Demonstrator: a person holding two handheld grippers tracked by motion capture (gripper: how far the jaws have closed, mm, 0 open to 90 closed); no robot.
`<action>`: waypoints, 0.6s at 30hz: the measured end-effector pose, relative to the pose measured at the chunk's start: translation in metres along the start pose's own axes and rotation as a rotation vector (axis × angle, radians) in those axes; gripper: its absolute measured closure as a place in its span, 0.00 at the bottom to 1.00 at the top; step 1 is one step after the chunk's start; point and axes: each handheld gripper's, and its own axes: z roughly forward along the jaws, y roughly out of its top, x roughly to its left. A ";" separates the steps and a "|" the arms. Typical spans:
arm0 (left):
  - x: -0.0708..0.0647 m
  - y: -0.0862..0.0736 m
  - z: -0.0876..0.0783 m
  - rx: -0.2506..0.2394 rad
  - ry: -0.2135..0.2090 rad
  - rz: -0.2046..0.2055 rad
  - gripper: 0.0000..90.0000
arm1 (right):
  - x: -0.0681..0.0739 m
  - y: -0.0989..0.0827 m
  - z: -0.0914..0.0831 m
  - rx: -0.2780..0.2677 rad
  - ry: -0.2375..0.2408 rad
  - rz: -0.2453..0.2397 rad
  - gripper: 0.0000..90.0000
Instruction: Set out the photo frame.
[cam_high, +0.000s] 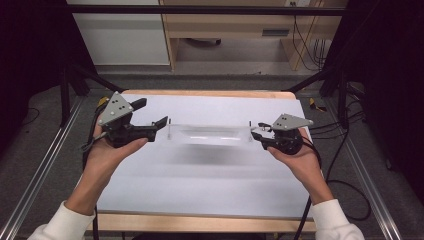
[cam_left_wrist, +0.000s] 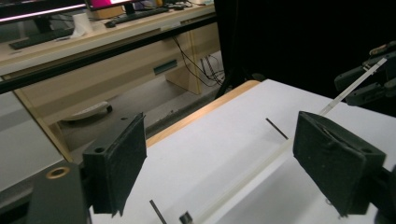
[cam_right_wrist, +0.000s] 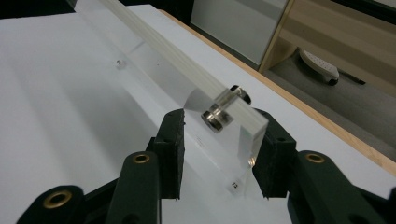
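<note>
Clear acrylic panel (cam_high: 209, 135) held above the white table (cam_high: 200, 180). Right hand-held gripper (cam_high: 261, 134) is clamped on the panel's right end; left hand-held gripper (cam_high: 161, 124), jaws apart, sits at its left end.

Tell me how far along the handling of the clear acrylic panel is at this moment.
Done: the right gripper has closed on one end of the clear acrylic panel, and the panel hangs above the white table, its shadow below it. In hand: the left gripper sits at the other end with jaws wide open, the panel's edge running between them. Left: closing the left jaws, then probably carrying or placing the panel.
</note>
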 end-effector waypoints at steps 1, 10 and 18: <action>0.001 -0.001 -0.003 0.001 0.009 -0.002 0.17 | -0.002 0.001 0.001 -0.002 -0.002 0.003 0.66; 0.005 -0.028 -0.018 0.049 0.049 -0.023 0.14 | -0.013 0.007 0.008 -0.032 -0.011 0.042 0.65; 0.009 -0.066 -0.011 0.113 0.058 -0.060 0.12 | -0.024 0.011 0.016 -0.056 -0.018 0.082 0.64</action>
